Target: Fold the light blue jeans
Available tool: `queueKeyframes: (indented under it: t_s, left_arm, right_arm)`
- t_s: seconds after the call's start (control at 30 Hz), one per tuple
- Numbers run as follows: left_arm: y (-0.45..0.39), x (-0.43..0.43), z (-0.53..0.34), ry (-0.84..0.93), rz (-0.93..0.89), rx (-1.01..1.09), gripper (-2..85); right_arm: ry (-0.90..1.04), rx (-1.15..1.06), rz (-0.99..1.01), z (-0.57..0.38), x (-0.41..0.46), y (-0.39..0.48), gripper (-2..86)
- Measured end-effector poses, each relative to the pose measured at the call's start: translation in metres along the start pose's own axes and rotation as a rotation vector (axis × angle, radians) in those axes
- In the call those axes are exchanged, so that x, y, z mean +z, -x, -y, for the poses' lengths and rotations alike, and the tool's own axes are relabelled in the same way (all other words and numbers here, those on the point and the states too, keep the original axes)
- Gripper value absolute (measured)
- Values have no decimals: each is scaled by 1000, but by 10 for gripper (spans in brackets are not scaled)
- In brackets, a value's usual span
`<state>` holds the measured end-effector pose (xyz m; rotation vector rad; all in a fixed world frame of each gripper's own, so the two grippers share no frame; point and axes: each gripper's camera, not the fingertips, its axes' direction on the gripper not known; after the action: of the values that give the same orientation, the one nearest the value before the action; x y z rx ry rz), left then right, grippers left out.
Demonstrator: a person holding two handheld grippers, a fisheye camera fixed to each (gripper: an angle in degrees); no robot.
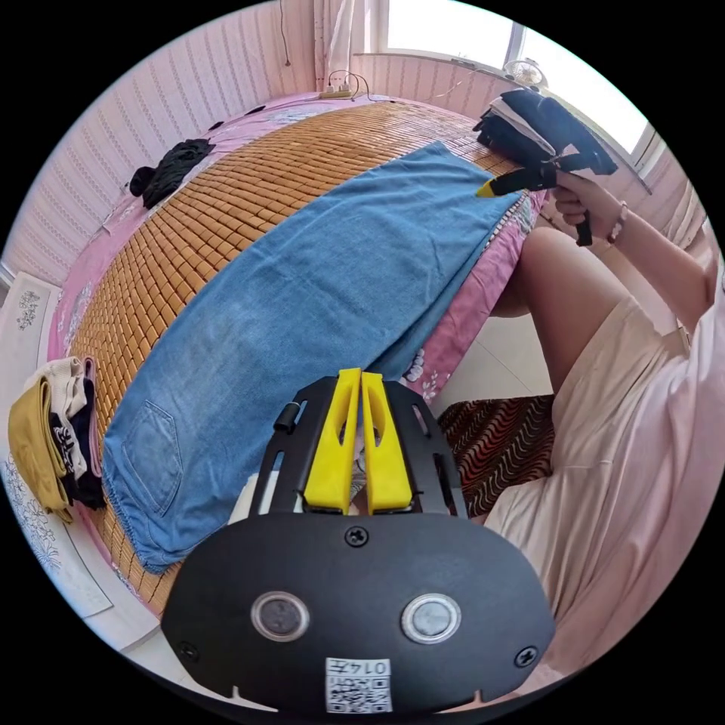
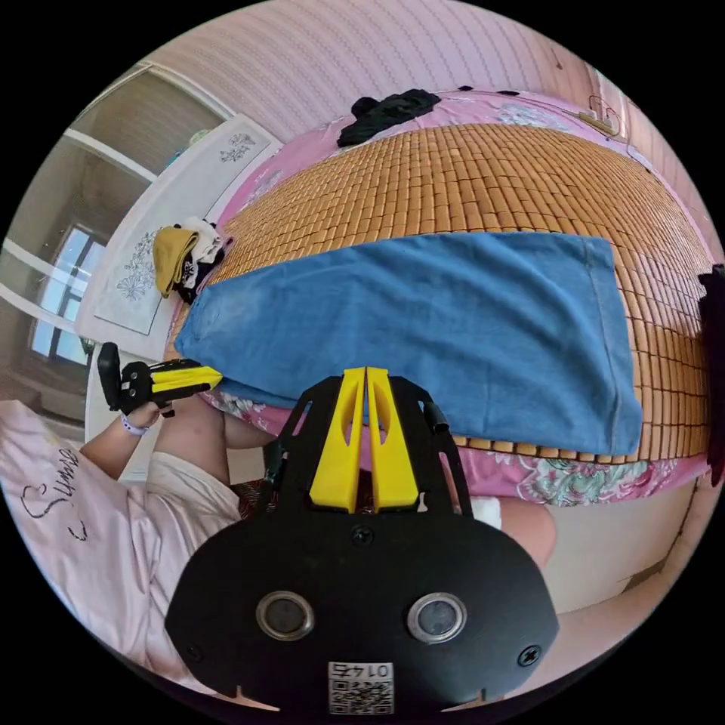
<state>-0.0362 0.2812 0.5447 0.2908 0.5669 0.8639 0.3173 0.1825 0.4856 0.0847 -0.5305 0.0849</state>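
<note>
Here, jeans [image 1: 317,302] overhanging the mat's [image 1: 226,204] edge.

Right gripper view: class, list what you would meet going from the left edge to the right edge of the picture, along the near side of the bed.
Person's sleeve → left gripper → right gripper → light blue jeans → bamboo mat → dark clothing at the right edge.

1. Bright daylight floods both views, and colours are vivid.
2. In the left gripper view the window [image 1: 445,30] is blown out to pure white.
3. A sheen of glare lies on the bamboo mat [image 1: 226,204] below it.
4. Shadows are soft and faint.
5. Fisheye bending curves the bed [image 2: 589,472] edge and walls; black corners ring each circle.
6. Focus is sharp throughout, with no motion blur.
</note>
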Motion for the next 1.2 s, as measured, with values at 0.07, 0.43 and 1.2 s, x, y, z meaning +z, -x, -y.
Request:
queueKeyframes:
  t_s: [0.07, 0.43, 1.2]
  left_arm:
    - [1, -7, -3, -22, -8, -9, -9]
    - [4, 11, -15, 6, -64, -29, -10]
    - [0, 52, 8, 24, -81, -132, -10]
  right_arm:
    - [68, -128, 69, 5, 42, 40, 12]
    - [190, -507, -270, 15, 159, 135, 8]
    - [312, -629, -363, 223, 337, 214, -4]
